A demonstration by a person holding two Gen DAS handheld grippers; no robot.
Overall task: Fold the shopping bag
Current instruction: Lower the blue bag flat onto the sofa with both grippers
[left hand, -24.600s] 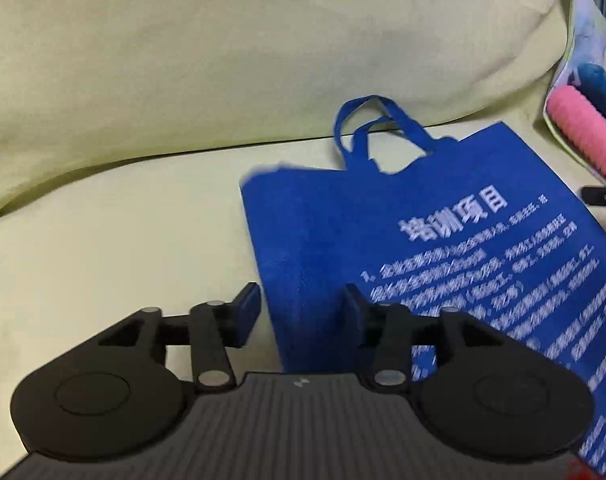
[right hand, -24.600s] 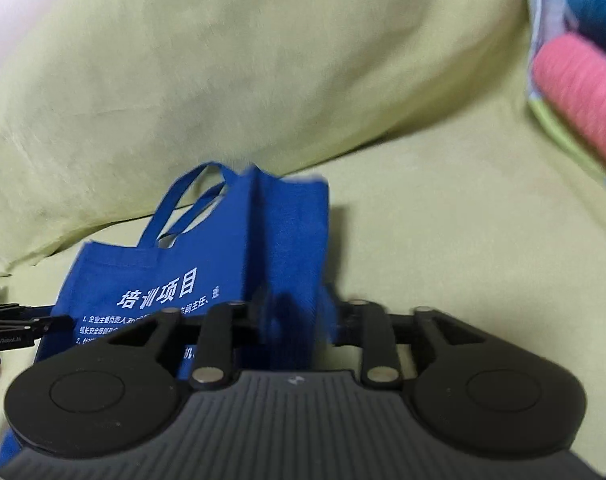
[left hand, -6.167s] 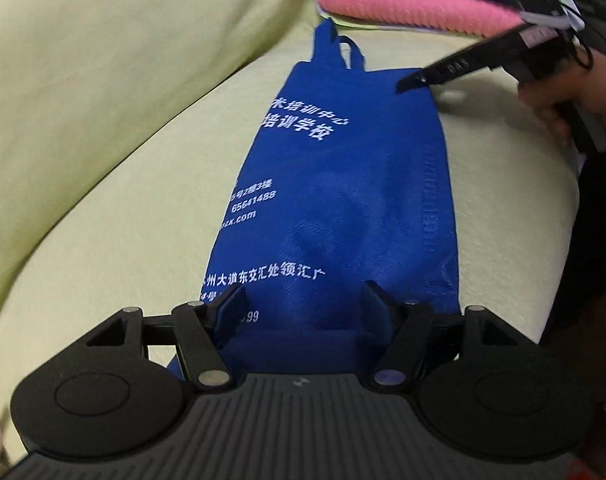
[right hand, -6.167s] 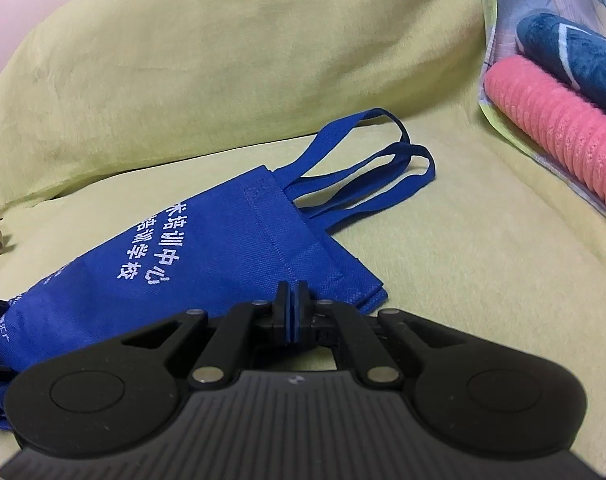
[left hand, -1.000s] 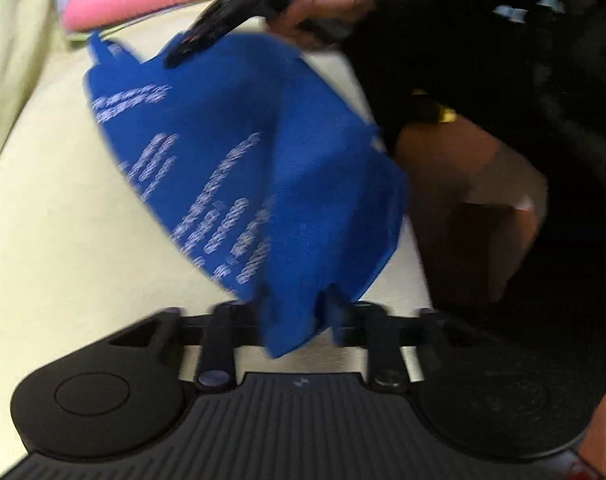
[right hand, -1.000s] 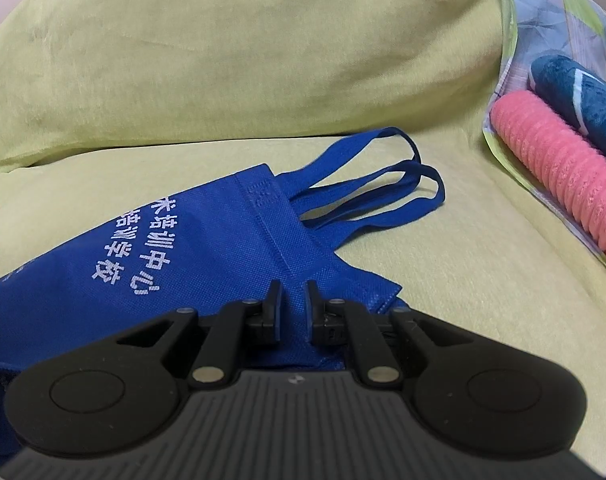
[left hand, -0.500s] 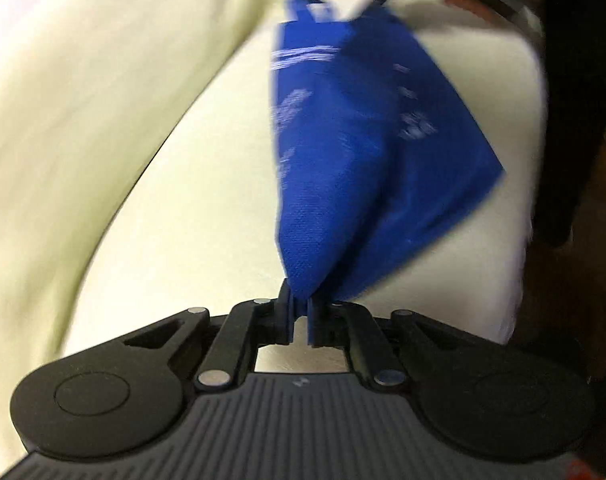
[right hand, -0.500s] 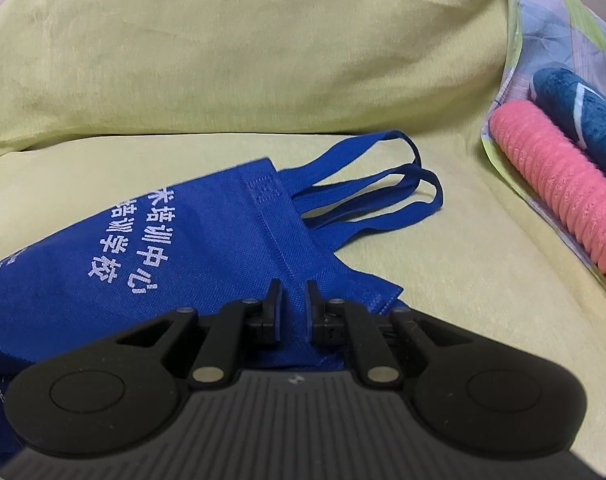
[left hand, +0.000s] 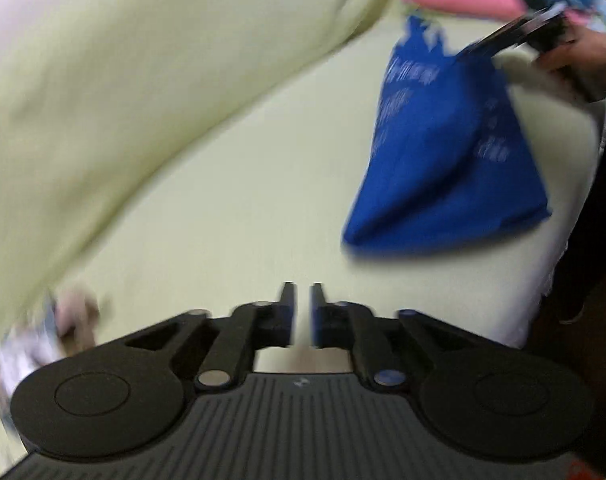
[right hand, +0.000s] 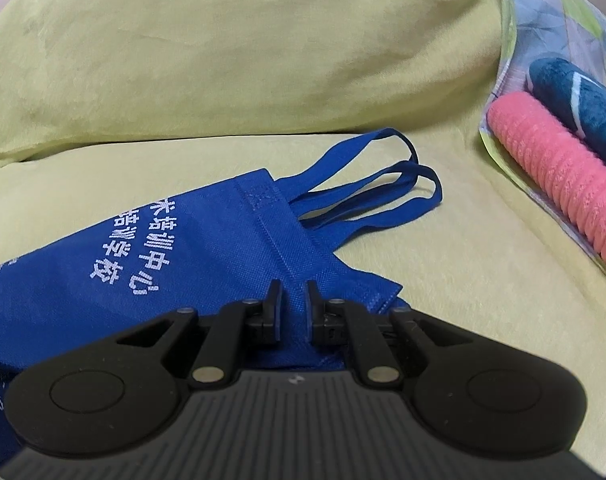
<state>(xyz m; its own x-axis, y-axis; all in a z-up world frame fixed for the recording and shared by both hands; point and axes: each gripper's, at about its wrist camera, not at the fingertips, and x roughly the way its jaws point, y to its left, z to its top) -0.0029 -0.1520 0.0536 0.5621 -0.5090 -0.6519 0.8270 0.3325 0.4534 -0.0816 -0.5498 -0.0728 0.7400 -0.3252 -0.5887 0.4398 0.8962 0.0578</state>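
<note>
Left gripper (left hand: pixel 301 304) is nearly closed and empty, clear of the bag (left hand: pixel 443 160) so the doubled end can settle on the sofa (left hand: pixel 231 208). Right gripper (right hand: pixel 290 304), slightly parted, presses the bag's top edge to keep it from sliding; handles (right hand: pixel 383 184) trail free.

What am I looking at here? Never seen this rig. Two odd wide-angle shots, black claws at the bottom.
No robot: a person carries a hand-held gripper in each hand, each with a fisheye camera looking along its fingers. The left hand-held gripper is slightly open and holds nothing. The right hand-held gripper, also slightly open, sits over the blue shopping bag, which lies on a yellow-green sofa. Left view shows the bag's far end lifted, blurred. Pink and blue rolled towels lie beside it.
</note>
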